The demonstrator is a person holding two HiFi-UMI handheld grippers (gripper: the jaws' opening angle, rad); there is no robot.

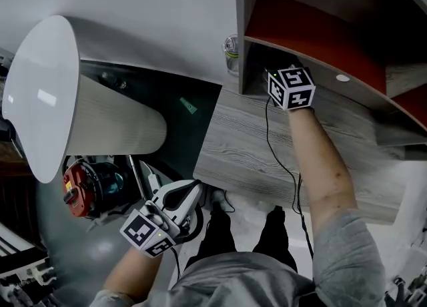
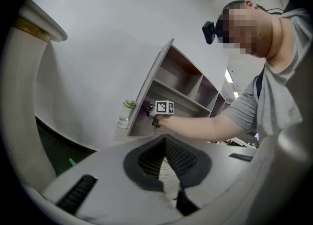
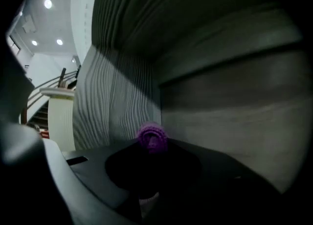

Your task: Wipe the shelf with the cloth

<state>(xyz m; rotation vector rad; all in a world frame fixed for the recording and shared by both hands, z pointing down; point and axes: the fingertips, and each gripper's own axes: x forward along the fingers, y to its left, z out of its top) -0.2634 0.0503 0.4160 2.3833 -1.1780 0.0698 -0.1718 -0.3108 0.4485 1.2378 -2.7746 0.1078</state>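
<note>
My head view is evenly but dully lit. The right gripper view is very dim: the grey wood-grain shelf (image 3: 122, 97) lies in deep shadow, only its left wall lit, and the fuzzy purple cloth (image 3: 151, 137) looks soft. Round ceiling lights (image 3: 47, 4) glare at upper left. Both gripper views bend and blacken at the edges.

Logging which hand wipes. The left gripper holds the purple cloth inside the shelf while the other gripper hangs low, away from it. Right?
Wrong side: the right gripper holds the purple cloth inside the shelf, as the right gripper view shows. The left gripper is the one that hangs low, away from it.
</note>
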